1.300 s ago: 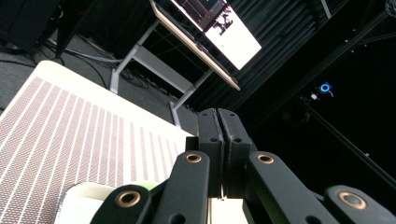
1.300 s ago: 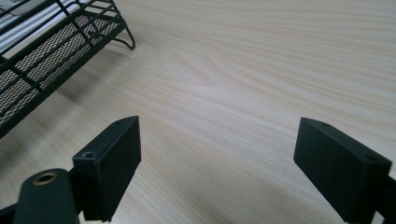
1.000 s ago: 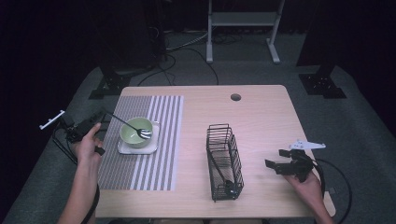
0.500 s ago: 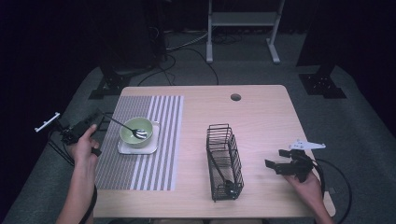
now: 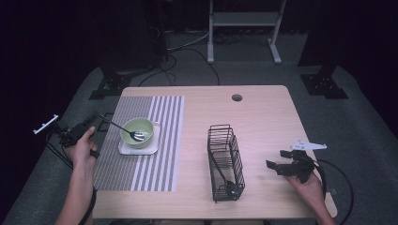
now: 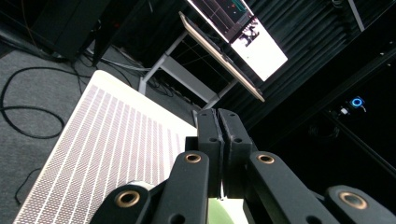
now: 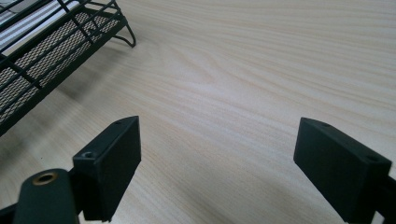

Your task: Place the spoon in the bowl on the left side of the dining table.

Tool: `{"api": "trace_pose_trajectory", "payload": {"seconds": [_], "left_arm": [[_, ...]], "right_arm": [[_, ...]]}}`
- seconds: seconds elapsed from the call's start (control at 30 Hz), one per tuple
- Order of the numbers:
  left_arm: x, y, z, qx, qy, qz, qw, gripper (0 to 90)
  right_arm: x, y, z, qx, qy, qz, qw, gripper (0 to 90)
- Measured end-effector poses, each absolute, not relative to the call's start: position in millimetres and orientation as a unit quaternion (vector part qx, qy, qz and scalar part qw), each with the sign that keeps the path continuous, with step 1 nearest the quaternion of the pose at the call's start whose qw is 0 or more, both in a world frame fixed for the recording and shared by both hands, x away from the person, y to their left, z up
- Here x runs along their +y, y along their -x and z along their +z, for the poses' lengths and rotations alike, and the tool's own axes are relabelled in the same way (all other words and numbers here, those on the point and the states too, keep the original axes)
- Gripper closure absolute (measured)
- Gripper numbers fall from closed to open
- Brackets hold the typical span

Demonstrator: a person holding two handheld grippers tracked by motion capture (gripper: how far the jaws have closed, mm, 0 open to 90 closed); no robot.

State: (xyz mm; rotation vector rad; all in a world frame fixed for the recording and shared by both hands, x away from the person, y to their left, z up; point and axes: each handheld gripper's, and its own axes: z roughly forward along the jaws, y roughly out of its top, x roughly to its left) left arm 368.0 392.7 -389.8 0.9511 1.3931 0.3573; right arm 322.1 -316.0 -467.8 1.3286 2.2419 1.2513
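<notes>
— Fingers of the left gripper [image 6: 218,120] are pressed flat together with nothing visible between them. What should the person do with them?

— The spoon [image 5: 123,126] is the likely object. Its head lies in the green bowl [image 5: 144,124], ahead of those fingers and to their right, and its handle slants back towards their tips. Whether the tips touch the handle cannot be told from the high view. If the person means to take it, the fingers must part first, then close across the handle near its free end, and lift gently so the bowl isn't dragged off its white plate [image 5: 136,150].

— And the other hand?

— The right gripper [image 7: 218,136] has its fingers spread wide, holding nothing, low over bare wood. The black wire basket [image 5: 225,157] sits just ahead of them to their left, with a dark utensil [image 5: 229,187] lying in its near end. That hand looks idle; it should keep clear of the basket's feet.

— What are they working on?

— The tabletop [image 5: 267,119] is pale wood, smooth enough for the plate to slide. The striped placemat [image 5: 155,140] under the plate, beneath and beyond the left fingers, should give some grip. Past the fingers the room is dark: grey carpet with loose cables, a metal stand, and a lit screen [image 6: 254,44] high up.
</notes>
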Motion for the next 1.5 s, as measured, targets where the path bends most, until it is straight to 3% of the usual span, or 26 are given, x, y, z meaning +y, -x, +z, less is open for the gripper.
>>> {"api": "trace_pose_trajectory", "payload": {"seconds": [1.5], "left_arm": [[395.1, -369.6, -416.0, 0.636, -0.419, 0.155, 0.63, 88.2]], "right_arm": [[-315.3, -321.3, -467.3, 0.771, -0.453, 0.429, 0.127, 13.9]]}}
